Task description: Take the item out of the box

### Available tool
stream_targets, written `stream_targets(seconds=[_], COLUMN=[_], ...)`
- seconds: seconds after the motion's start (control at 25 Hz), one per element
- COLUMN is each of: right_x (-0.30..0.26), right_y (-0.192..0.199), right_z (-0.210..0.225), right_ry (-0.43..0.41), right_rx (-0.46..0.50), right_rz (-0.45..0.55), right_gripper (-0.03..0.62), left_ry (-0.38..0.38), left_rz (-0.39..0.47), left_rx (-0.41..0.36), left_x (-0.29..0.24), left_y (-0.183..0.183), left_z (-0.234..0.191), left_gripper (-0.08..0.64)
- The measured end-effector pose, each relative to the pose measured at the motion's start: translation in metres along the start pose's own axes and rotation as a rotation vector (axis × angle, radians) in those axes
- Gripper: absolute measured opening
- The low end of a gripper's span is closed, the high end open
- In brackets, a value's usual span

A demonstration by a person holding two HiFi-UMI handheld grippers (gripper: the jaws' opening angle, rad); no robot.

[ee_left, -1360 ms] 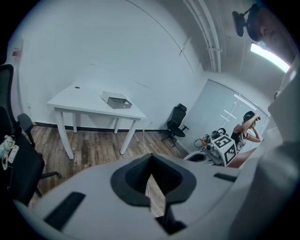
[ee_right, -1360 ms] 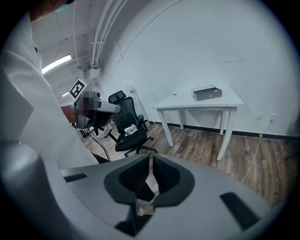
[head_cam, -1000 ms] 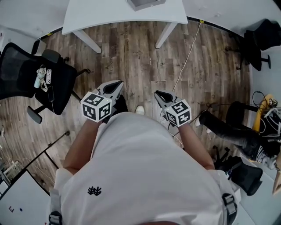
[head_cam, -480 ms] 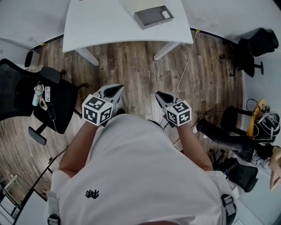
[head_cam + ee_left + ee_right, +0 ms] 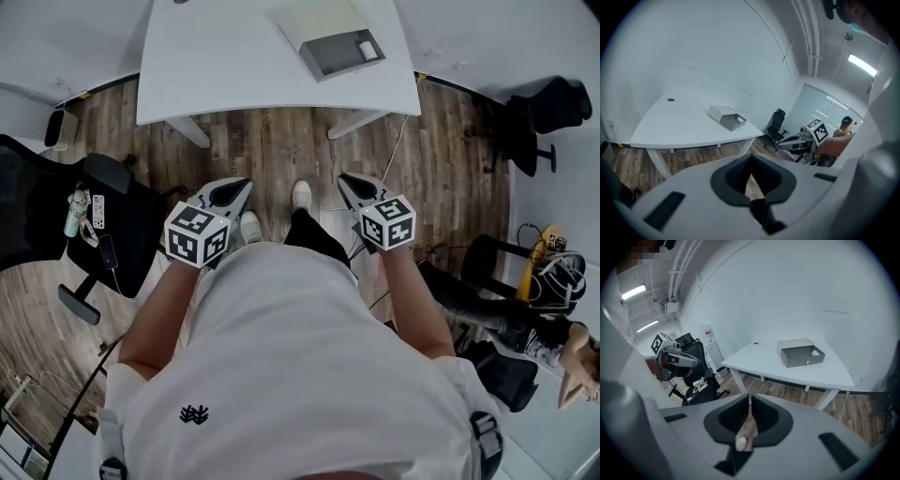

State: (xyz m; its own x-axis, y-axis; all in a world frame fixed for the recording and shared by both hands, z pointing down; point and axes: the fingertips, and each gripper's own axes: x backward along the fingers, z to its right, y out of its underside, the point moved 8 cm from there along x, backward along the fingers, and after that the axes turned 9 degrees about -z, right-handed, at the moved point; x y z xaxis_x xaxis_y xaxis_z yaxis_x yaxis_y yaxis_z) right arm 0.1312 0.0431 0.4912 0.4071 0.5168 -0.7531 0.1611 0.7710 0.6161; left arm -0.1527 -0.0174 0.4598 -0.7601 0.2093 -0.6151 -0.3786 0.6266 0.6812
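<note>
At 9 o'clock in the head view, a black office chair [image 5: 112, 206] is standing on the wood floor [image 5: 281, 150]. A few small things [image 5: 75, 211] are lying on its seat.

The person in the white shirt [image 5: 291, 356] is holding one gripper in each hand. The left gripper [image 5: 242, 185] is pointing toward 12 o'clock, out over the floor and a bit down. In the left gripper view its two jaws are pressing together, and nothing is sitting between them. One white shoe [image 5: 249, 226] is peeking out just beside it, and the other white shoe [image 5: 301, 194] is showing between the two grippers.

At 12 o'clock a white table [image 5: 225, 56] is standing well apart from both grippers. A grey box [image 5: 336, 53] is sitting on it, toward 1 o'clock, with its top open. The item, a small white thing [image 5: 368, 50], is lying inside the box at its right end. No gripper is touching the box or the item.

The right gripper [image 5: 345, 181] is also pointing toward 12 o'clock and a bit down. In the right gripper view its jaws are closing tight on each other, and they are gripping nothing.

At 4 o'clock another person [image 5: 487, 305] in dark trousers is sitting. At 2 o'clock a second black chair [image 5: 539, 112] is standing by the wall.
</note>
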Motion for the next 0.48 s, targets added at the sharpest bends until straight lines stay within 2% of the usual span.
stream_targets(seconds=[0.2, 0.4, 0.48], right_x=[-0.016, -0.034, -0.039], right_y=[-0.037, -0.079, -0.098], right_z=[0.043, 0.098, 0.122], right_ry=[0.009, 0.020, 0.022], right_rx=[0.046, 0.086, 0.106], right_rz=[0.008, 0.009, 0.005], right_gripper=[0.020, 0.020, 0.046], left_ry=[-0.035, -0.101, -0.122], left_rz=[0.015, 0.059, 0.071], left_rx=[0.026, 0.091, 0.104], left_x=[-0.009, -0.015, -0.021], left_y=[-0.016, -0.039, -0.049], left_z=[-0.015, -0.028, -0.029], left_gripper=[0.006, 0.006, 0.006])
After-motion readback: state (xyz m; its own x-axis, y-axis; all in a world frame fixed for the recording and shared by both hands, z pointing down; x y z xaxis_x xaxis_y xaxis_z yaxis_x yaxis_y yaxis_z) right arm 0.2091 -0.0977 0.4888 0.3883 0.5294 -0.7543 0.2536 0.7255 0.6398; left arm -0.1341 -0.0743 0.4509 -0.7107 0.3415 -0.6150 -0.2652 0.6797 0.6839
